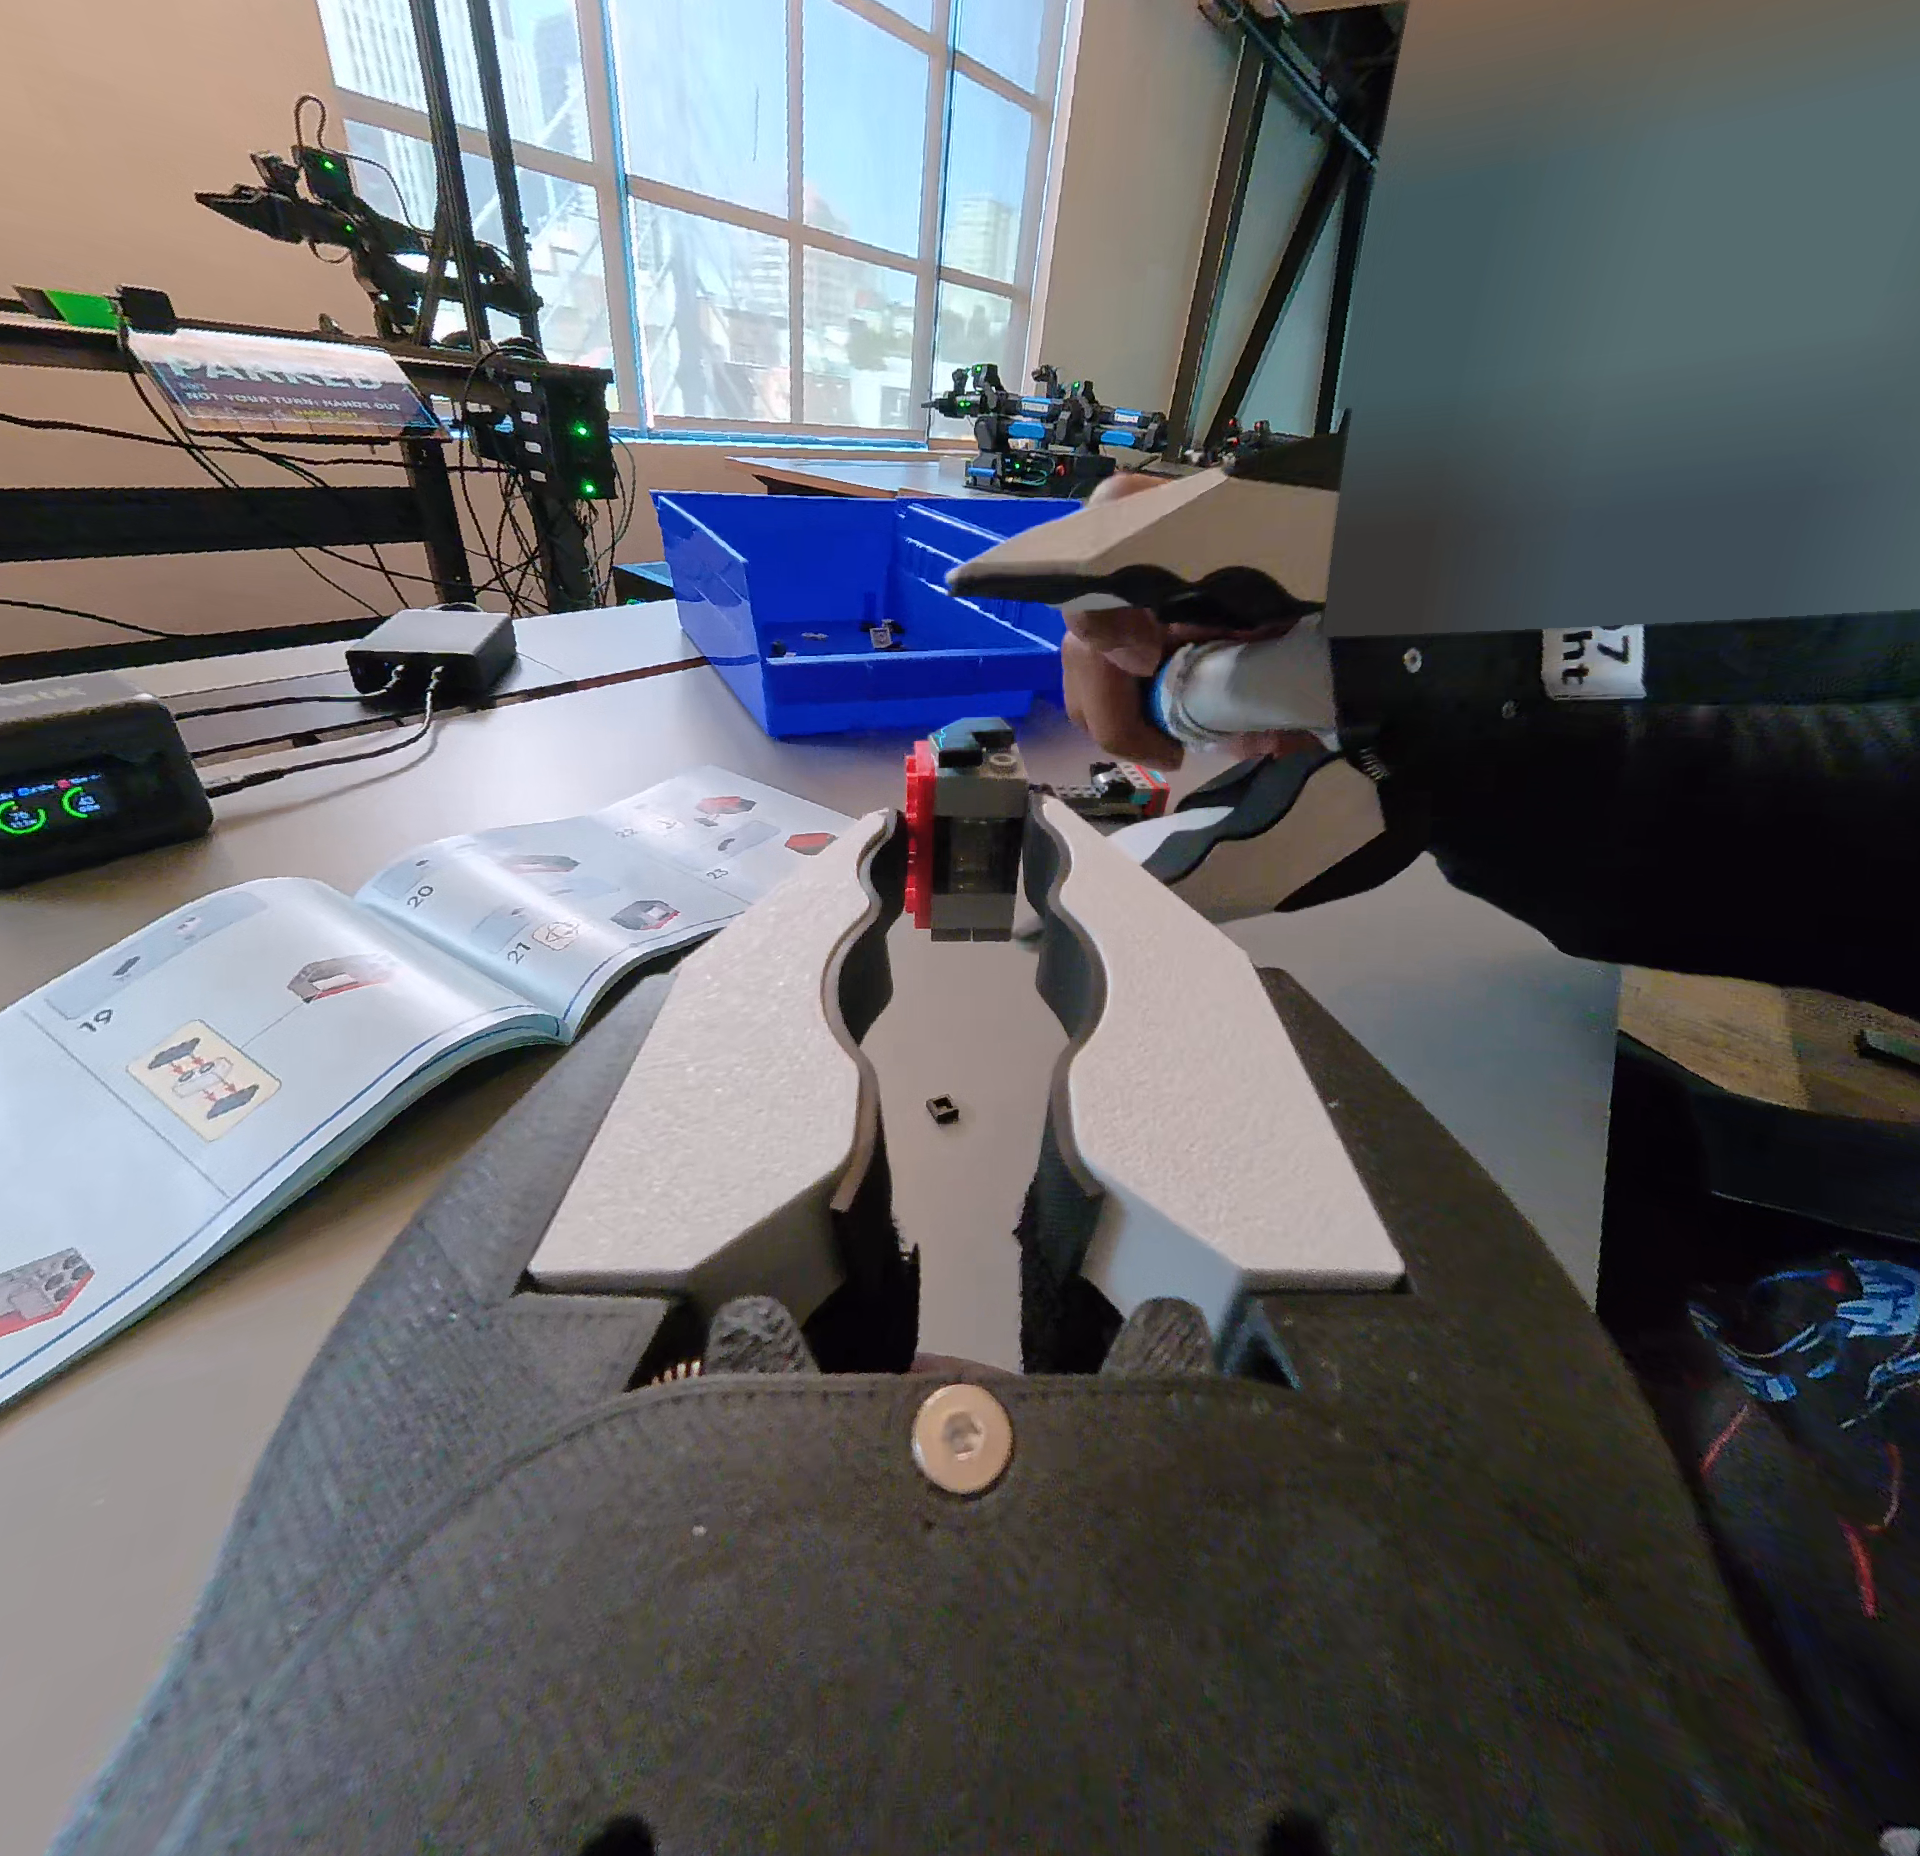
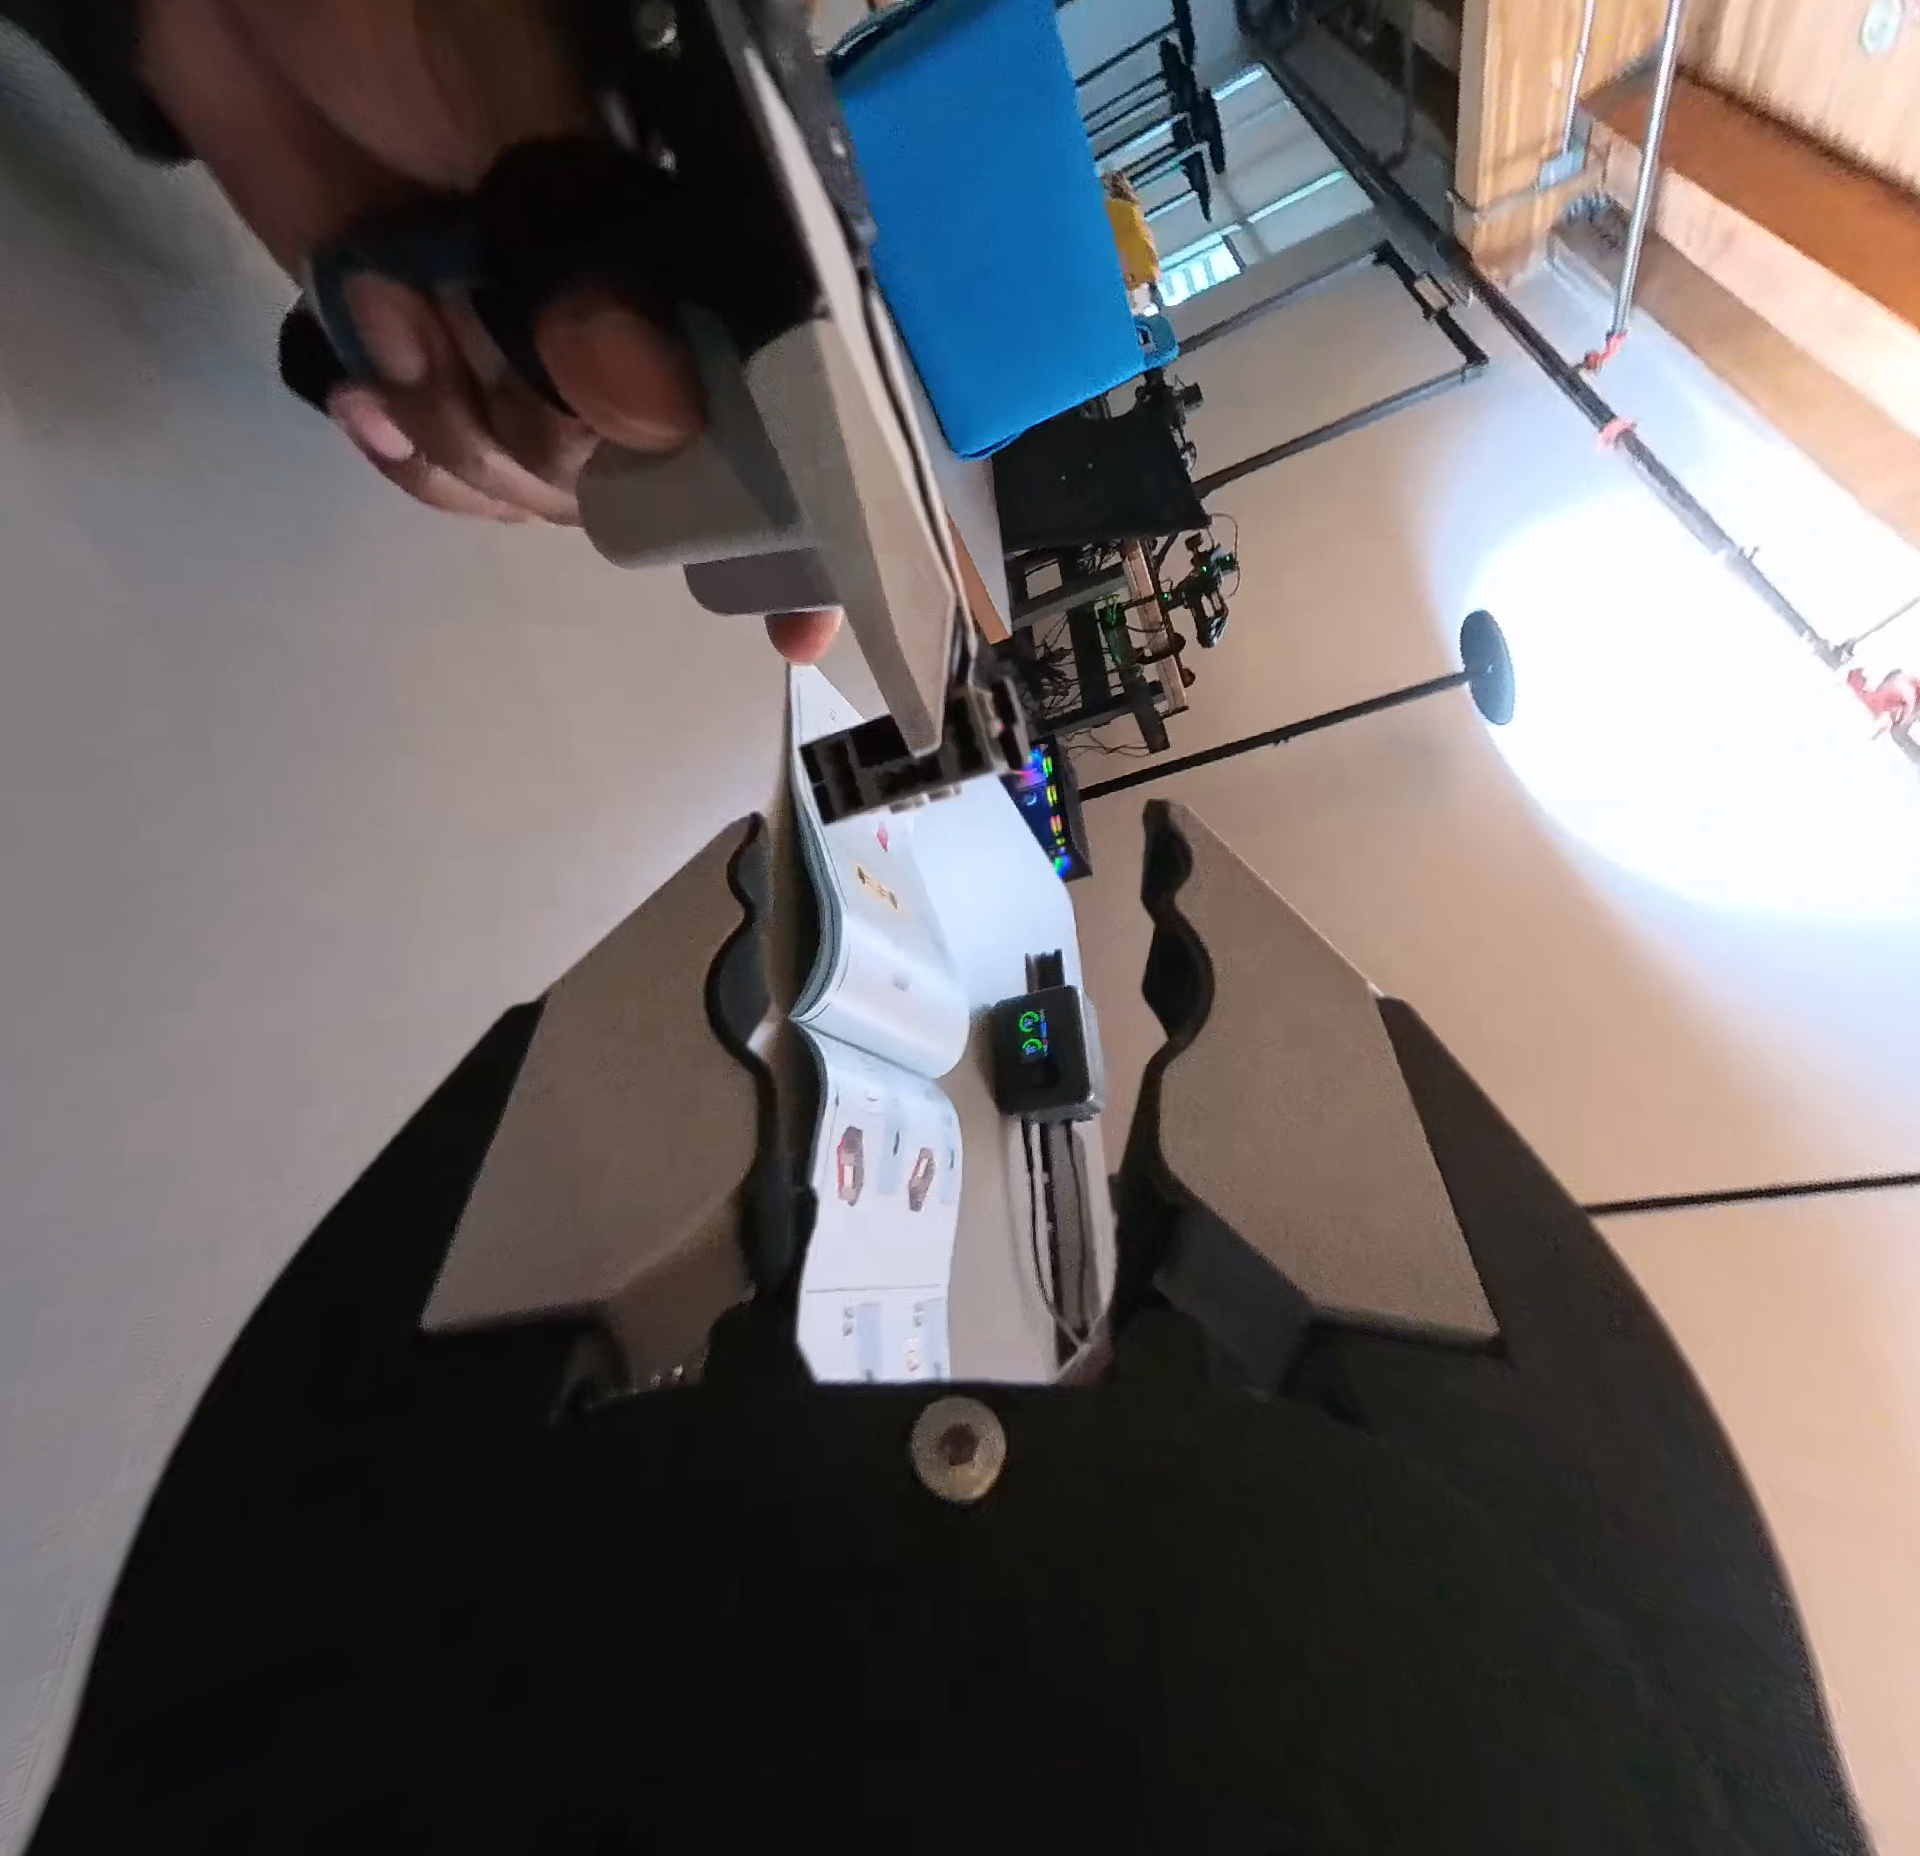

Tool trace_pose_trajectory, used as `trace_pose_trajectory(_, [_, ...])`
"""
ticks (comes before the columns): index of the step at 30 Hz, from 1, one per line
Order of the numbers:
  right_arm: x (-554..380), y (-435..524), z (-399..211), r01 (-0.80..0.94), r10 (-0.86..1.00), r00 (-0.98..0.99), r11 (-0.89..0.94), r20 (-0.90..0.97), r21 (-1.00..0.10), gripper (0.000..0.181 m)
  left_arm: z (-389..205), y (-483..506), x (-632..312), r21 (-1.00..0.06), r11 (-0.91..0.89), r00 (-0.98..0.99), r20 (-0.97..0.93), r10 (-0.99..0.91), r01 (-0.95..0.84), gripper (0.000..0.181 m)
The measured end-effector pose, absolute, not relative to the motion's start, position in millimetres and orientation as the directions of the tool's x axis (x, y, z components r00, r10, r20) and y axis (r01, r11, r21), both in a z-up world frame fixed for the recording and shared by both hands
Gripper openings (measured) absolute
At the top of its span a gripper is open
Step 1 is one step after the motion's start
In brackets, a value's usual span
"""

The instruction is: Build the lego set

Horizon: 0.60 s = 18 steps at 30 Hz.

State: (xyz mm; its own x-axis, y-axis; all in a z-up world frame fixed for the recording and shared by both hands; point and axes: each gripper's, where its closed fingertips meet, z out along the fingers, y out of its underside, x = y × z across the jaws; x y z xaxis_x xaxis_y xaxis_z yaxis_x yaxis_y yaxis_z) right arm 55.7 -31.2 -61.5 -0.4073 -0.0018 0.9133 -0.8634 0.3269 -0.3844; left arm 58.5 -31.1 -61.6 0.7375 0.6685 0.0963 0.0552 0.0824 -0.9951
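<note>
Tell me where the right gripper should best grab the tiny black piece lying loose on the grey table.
Take the tiny black piece across its two short outer sides, coming straight down from above. It lies flat and alone on the grey table, nothing touching it, so a side approach would probably just push it along. The right gripper is open and empty; the left gripper is busy holding the grey-and-red lego assembly.

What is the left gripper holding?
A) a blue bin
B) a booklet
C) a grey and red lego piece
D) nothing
C: the left gripper is pinched on the grey and red lego piece, lifted above the table.
</note>
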Motion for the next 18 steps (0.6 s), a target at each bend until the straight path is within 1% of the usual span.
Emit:
trace_pose_trajectory(3, [57,-39,-65,-0.897,-0.034,-0.316,0.335,0.948,-0.287,0.074,-61,-30,59,-0.997,0.065,0.734,0.081,0.674,0.05,0.022])
trace_pose_trajectory(6, [57,-44,-69,-0.911,-0.035,-0.249,0.349,0.968,-0.222,0.073,-62,-30,58,-0.997,0.052,0.726,0.073,0.684,0.051,0.022])
trace_pose_trajectory(12, [56,-49,-71,-0.903,-0.006,-0.19,0.394,0.982,-0.172,0.067,-66,-31,54,-0.998,0.016,0.701,0.053,0.711,0.059,0.022])
trace_pose_trajectory(18, [51,-52,-74,-0.886,-0.004,-0.144,0.446,0.99,-0.127,0.053,-66,-32,51,-0.998,0.018,0.684,0.057,0.727,0.063,0.022])
